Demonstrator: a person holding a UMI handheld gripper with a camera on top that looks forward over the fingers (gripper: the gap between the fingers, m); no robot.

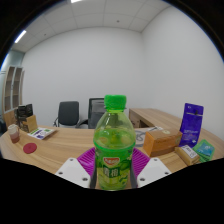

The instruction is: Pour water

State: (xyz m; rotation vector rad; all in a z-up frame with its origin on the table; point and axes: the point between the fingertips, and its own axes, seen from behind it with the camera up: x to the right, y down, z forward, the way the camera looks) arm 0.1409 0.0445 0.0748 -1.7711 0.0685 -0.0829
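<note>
Gripper view: my jaws clenched on the green-capped bottle, held upright above the worktop. Cap on, no receiving cup seen; pouring not started.

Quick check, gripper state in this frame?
Gripper: fingers shut on the clear green-capped plastic bottle with the green label, one purple pad at each side of it.
</note>
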